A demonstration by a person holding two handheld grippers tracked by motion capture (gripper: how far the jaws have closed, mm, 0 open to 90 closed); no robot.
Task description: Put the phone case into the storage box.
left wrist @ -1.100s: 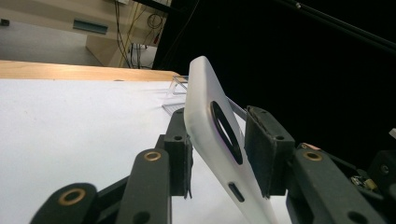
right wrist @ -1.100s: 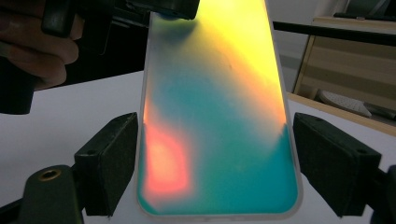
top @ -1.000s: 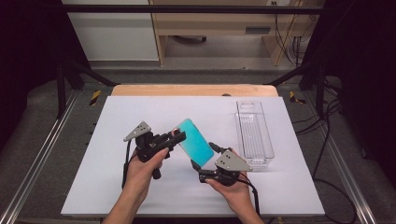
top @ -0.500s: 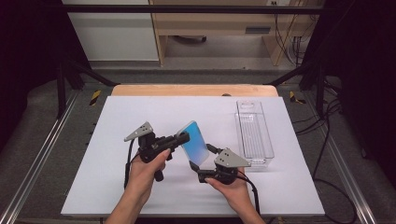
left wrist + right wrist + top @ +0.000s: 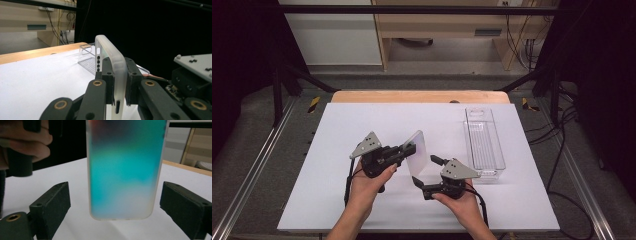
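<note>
White tabletop [image 5: 362,125] fills the middle of a dim workshop, with a clear plastic tray [image 5: 484,145] lying off beyond the right gripper [image 5: 424,170]. The left gripper [image 5: 408,149] is clenched on the thin edge of a phone case [image 5: 417,152], holding it upright just above the table; in the left gripper view both pads press flat against the case's [image 5: 112,62] frosted rim. The right gripper's jaws have just been opening, and in the right gripper view they stand wide to either side of the case [image 5: 123,170] without touching it.

Likely risks: the left grip rests on a narrow, slick rim, so the case could pivot or slide out if the hand tilts. If the right jaws close off-centre, they could push the soft case sideways and flex it.

Seen flat-on, the case is translucent, frosted white at its rounded edges, glowing teal and blue across its back. Small holes and a slot pierce its side.
</note>
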